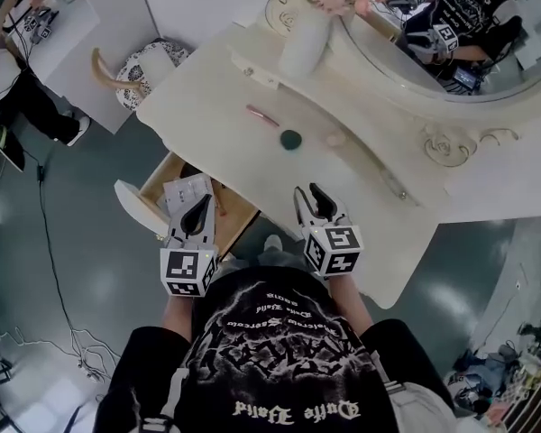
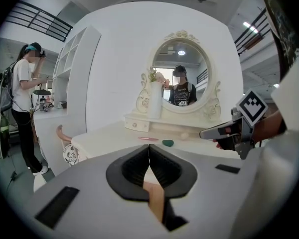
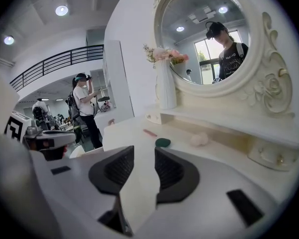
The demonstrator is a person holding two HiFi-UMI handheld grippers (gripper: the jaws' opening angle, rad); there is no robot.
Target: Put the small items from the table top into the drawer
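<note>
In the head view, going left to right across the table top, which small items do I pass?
thin pink stick → dark green round piece → pale pinkish puff

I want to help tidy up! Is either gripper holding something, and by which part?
Nothing is held. The left gripper is shut on nothing; the right gripper has its jaws apart, with nothing between them.
</note>
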